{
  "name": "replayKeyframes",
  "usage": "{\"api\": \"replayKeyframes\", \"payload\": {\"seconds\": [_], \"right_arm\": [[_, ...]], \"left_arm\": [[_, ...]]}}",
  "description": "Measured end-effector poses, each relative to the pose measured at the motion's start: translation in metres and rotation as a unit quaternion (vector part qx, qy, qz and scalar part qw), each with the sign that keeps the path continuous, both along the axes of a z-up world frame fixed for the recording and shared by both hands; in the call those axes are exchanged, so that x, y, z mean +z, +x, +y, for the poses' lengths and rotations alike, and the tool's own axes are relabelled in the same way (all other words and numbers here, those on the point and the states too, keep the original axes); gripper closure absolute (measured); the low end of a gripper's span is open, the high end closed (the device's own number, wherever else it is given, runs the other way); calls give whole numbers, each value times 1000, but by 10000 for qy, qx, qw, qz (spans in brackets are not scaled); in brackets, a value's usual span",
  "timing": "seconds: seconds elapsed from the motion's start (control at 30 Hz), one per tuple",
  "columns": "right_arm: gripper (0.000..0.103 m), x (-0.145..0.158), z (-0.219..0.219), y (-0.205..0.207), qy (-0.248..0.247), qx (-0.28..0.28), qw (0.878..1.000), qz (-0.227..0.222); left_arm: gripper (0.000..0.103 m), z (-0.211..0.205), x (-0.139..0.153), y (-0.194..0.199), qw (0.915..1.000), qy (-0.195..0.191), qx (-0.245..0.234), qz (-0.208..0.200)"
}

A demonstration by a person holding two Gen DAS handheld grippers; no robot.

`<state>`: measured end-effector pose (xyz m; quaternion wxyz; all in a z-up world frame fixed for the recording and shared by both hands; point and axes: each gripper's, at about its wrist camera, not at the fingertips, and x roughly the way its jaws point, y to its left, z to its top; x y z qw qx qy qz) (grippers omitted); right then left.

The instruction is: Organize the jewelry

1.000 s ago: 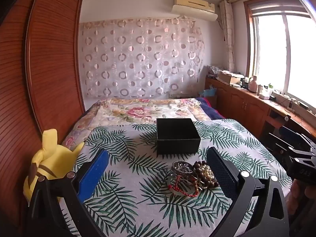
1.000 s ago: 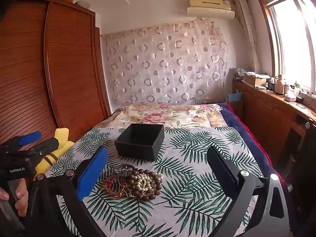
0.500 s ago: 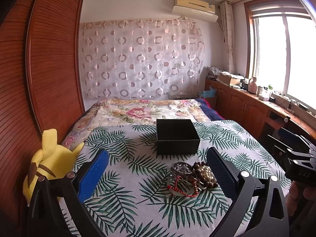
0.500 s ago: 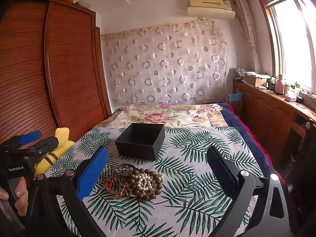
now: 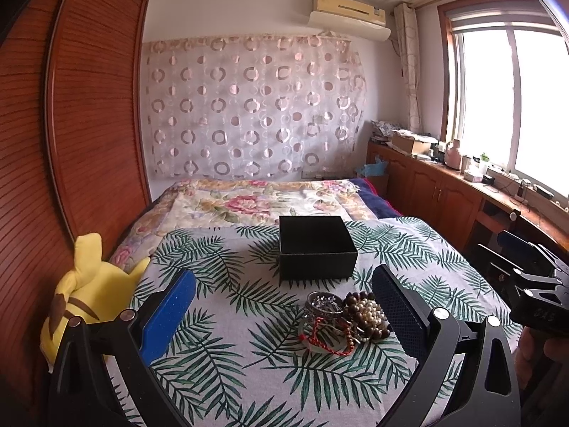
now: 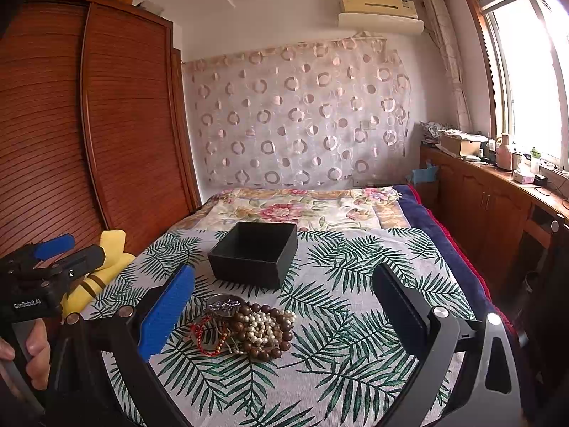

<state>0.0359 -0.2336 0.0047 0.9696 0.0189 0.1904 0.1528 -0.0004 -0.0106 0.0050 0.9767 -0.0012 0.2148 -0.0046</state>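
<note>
Nothing has moved; jewelry pile (image 5: 343, 315) seemingly untouched.

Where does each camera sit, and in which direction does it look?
Left wrist: sits on the left gripper, open, facing along the bed toward the black box and jewelry pile; the right gripper shows at the right edge.
Right wrist: sits on the right gripper, open, facing the same way from further right; the left gripper and a hand show at the left edge.
Shared: box, jewelry pile, leaf-print cloth, yellow plush toy.
</note>
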Motion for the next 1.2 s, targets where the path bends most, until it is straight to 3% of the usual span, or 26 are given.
{"api": "replayKeyframes", "payload": {"seconds": [1.2], "right_arm": [[2,-1,2,0,-2,32,10000,7]], "left_arm": [[7,2,3,-6,10000,-19,-9,-23]]}}
